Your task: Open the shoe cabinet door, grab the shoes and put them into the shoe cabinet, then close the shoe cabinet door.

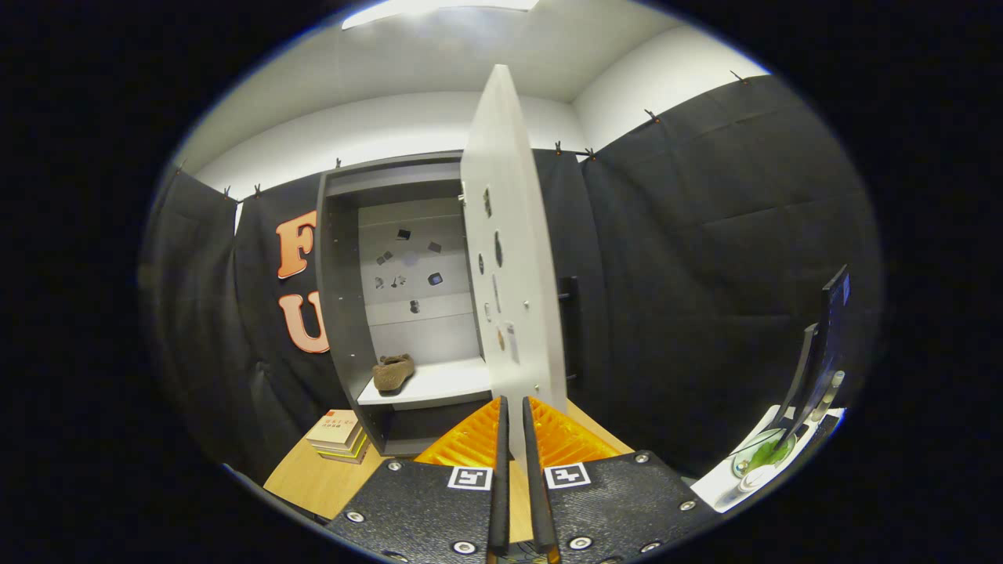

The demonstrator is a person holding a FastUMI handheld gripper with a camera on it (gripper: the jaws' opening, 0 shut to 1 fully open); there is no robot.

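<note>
A dark shoe cabinet (345,313) stands ahead with its pale door (509,274) swung open, edge-on toward me. A brown shoe (393,372) lies on the white shelf (443,384) inside, at its left end. My gripper (513,411) is shut on the door's lower edge, one finger on each face of the panel. The door's dark handle (570,325) shows on its far right side.
A stack of books (338,435) lies on the wooden table (313,482) left of the cabinet's base. To the right, a white ledge (725,486) carries a glass bowl with something green (764,453) and a dark upright stand (823,352). Black cloth walls surround the booth.
</note>
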